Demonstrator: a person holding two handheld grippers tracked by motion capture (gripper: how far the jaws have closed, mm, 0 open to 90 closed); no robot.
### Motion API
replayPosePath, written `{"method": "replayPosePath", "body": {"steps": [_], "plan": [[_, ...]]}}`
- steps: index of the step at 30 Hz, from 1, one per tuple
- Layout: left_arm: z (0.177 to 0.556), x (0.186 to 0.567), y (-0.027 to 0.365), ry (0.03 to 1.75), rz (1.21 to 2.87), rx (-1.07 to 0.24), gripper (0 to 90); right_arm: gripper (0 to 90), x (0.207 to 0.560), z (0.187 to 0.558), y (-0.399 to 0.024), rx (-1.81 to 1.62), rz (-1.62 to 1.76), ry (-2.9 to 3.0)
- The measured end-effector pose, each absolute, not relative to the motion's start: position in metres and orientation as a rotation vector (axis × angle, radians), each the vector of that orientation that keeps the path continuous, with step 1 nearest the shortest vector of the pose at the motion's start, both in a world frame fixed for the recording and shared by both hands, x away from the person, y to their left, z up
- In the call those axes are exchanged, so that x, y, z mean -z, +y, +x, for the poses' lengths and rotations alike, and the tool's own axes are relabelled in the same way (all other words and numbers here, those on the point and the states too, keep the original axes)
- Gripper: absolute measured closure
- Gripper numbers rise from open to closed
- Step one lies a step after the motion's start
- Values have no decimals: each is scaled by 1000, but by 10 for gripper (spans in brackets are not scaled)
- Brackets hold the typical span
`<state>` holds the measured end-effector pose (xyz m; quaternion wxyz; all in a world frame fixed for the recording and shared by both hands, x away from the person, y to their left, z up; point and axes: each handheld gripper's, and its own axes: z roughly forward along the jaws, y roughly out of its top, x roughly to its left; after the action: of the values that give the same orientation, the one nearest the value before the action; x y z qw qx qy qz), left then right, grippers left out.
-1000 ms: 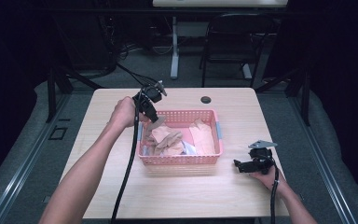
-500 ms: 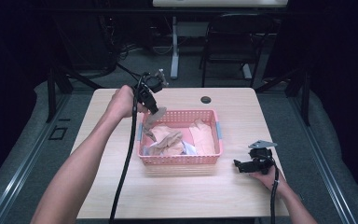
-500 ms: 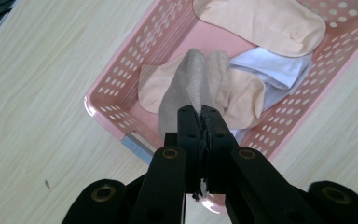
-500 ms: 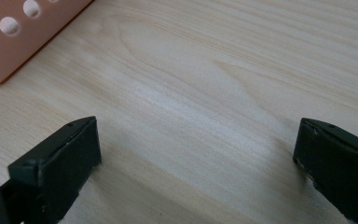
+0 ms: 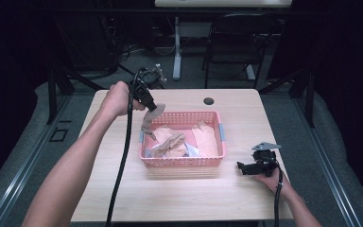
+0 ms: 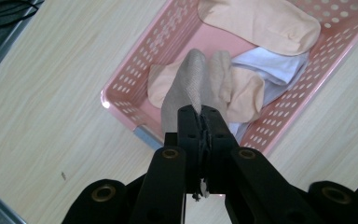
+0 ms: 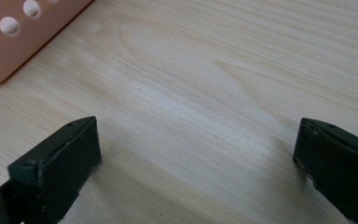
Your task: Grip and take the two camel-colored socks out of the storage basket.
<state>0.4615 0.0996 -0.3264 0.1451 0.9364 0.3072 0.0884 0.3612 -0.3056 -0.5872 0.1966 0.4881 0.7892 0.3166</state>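
Observation:
A pink plastic basket (image 5: 216,156) stands mid-table with several peach socks (image 5: 206,140) and a white cloth (image 6: 279,65) inside. My left gripper (image 5: 156,109) is raised over the basket's far left corner, shut on a taupe sock (image 5: 148,126) that hangs down with its lower end near the pile. In the left gripper view the jaws (image 6: 200,117) pinch that sock (image 6: 186,79) above the basket's rim (image 6: 121,93). My right gripper (image 5: 242,167) rests on the table to the right of the basket, open, with bare wood between its jaws (image 7: 196,154).
A small black round object (image 5: 209,100) lies near the table's far edge. The basket's corner (image 7: 4,46) shows to the left of the right gripper. A chair (image 5: 236,42) and a desk leg stand beyond the table.
My left gripper has risen and drawn back toward the far left, pulling the taupe sock up out of the pile. The right gripper has stayed put.

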Motion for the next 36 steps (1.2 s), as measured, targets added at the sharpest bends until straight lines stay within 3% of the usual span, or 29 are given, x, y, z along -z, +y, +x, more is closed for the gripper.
{"method": "replayPosePath", "body": {"steps": [22, 36], "plan": [[443, 299, 209, 1113, 2590, -298, 876, 0, 588, 361, -306, -896, 1368, 2207], [439, 330, 258, 1258, 2562, -249, 876, 0, 588, 361, -306, -887, 1370, 2204]]}}
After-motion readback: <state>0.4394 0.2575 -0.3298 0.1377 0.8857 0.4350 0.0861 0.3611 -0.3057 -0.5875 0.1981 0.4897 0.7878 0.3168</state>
